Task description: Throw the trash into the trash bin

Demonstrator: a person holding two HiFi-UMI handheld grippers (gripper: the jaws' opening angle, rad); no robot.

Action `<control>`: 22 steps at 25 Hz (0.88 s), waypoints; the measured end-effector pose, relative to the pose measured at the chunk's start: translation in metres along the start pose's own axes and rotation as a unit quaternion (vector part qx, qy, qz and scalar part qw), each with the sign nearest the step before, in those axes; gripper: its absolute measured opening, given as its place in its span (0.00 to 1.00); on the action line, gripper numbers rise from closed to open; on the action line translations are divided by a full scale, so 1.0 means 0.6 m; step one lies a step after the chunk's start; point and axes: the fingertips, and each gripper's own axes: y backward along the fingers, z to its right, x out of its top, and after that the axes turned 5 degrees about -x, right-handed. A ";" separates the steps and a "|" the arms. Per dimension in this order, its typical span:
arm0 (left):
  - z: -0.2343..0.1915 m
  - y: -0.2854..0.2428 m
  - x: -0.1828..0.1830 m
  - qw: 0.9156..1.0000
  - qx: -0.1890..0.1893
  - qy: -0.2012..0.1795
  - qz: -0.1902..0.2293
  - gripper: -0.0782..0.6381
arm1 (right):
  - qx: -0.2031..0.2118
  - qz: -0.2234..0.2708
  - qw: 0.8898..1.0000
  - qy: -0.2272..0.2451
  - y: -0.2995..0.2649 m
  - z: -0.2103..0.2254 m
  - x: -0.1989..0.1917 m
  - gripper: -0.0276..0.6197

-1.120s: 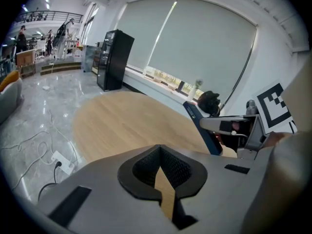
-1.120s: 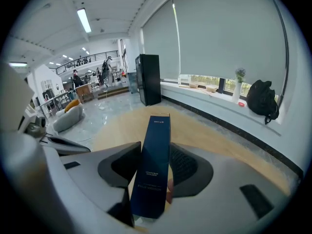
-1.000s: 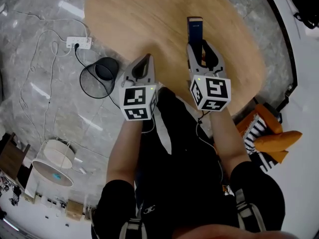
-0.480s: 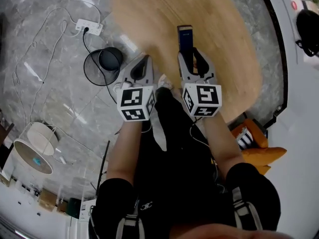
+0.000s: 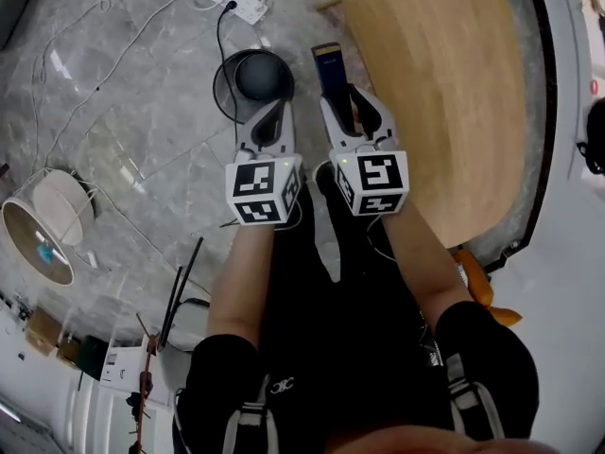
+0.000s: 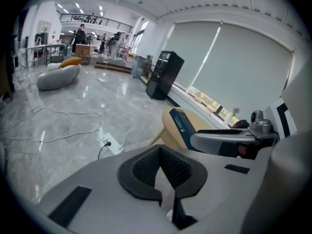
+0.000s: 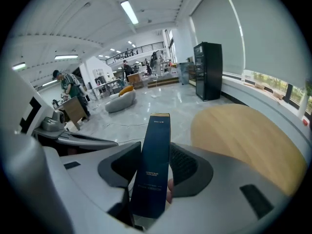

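The right hand-held gripper point(image 7: 156, 168) is clamped on a slim dark blue box point(image 7: 157, 145), the trash to be thrown away. The box stands on end between the two dark pads and sticks out well past the jaw tips. Seen from the head view, this gripper point(image 5: 346, 108) is held out just in front of the person's body, with the box point(image 5: 328, 68) pointing forward over the floor. The left hand-held gripper point(image 6: 164, 168) sits close beside it with its pads pressed together and nothing between them; in the head view point(image 5: 274, 113) it comes to a narrow point.

Just beyond both grippers stands the trash bin point(image 5: 228, 102), a round black wire basket on the grey marble floor. The far end of the box reaches about to the bin's right rim, though how high above it cannot be read. Off to the right is the wooden bench point(image 5: 444, 93), and past the bin a white power strip point(image 5: 236, 1) lies on the floor.

By my reading, the pick-up and most of the carry are done. What is left is to bring the box over the bin's mouth and let it go.
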 end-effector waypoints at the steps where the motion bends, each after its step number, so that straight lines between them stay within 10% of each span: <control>1: -0.028 0.014 -0.005 1.000 0.008 0.007 0.001 0.13 | 0.011 -0.006 1.000 0.005 -0.017 -0.031 -0.004 0.31; 10: -0.209 0.088 -0.066 0.997 0.054 0.051 0.003 0.13 | 0.086 -0.109 0.990 0.013 -0.148 -0.214 -0.124 0.31; 22: -0.288 0.104 -0.125 0.995 0.063 0.077 -0.012 0.13 | 0.069 -0.229 0.967 0.091 -0.329 -0.246 -0.300 0.31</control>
